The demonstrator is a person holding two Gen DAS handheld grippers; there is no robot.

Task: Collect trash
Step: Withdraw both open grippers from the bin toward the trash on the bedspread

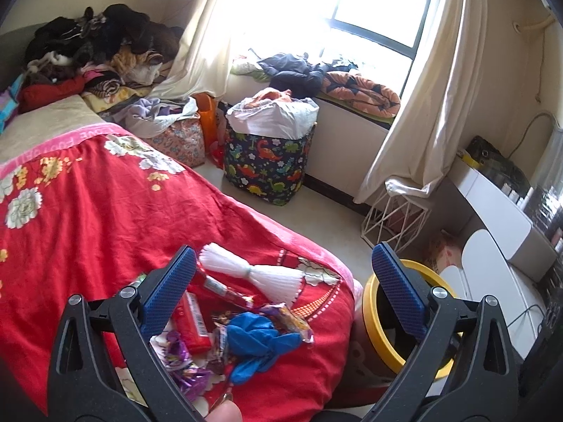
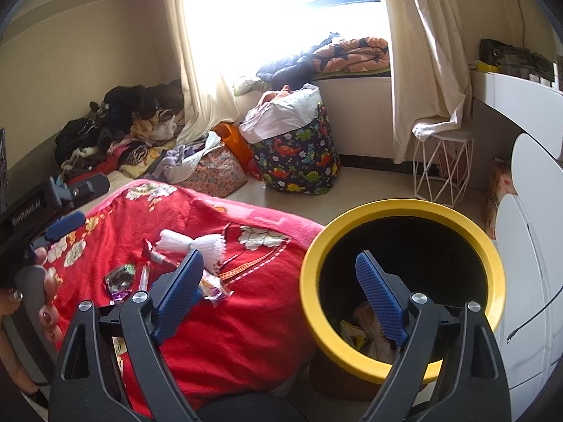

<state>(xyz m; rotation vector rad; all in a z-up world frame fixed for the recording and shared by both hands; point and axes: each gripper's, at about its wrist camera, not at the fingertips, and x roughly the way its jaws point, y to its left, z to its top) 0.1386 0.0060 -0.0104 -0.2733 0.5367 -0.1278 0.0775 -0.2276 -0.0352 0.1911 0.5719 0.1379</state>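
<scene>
Hovering over the red floral bedspread (image 1: 105,218), we have both grippers spread wide with nothing between the pads. Our left gripper (image 1: 281,288) sits right above the litter heap, which lies just ahead and below its left finger. Our right gripper (image 2: 281,292) points partly at the yellow-rimmed bin (image 2: 401,218), whose open mouth lies under its right finger and which already holds some wrappers at the bottom.

We judge the left hand the nearer one for the next pick. The crumpled blue glove (image 1: 260,337) lies closest, between its fingers in the view. The red packet (image 1: 191,323) runs lengthwise away from us, close to the left finger. The white plastic bundle (image 1: 253,274), tied at its middle, lies crosswise farther out. The bin stands to the right of the heap, beside the bed's edge.

By our count: one glove, one white bundle, one red packet, one long red wrapper (image 1: 225,288), several purple wrappers (image 1: 183,362) too tangled to number, and one bin.
</scene>
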